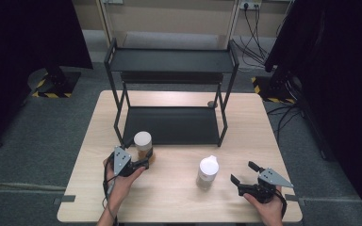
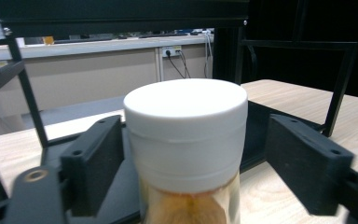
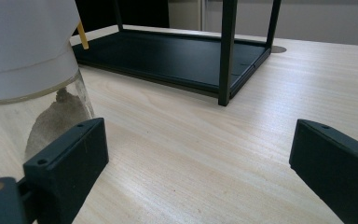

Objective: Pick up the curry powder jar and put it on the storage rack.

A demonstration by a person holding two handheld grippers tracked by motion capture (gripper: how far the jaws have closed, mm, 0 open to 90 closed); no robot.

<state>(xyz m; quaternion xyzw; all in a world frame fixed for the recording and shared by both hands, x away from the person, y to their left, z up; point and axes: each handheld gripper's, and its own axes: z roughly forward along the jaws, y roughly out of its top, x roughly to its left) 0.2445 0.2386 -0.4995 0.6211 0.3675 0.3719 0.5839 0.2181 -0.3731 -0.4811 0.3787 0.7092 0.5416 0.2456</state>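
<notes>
Two jars stand on the table (image 1: 179, 197). The left gripper (image 1: 143, 159), lower left of the frame, has its jaws spread around the white-lidded jar (image 1: 143, 143), not yet pressing. I judge grasping is in hand; next it must pinch firmly. The right gripper (image 1: 245, 173) waits spread, empty.

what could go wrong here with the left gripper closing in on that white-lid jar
The left gripper straddles the jar up at its white lid, with gaps at both pads, so a high, uneven grip might tip it or slip off the smooth lid. The jar stands right at the black rack's front edge, so a nudge could knock it against the frame. The second jar stands close beside the open right gripper and might get bumped.
</notes>
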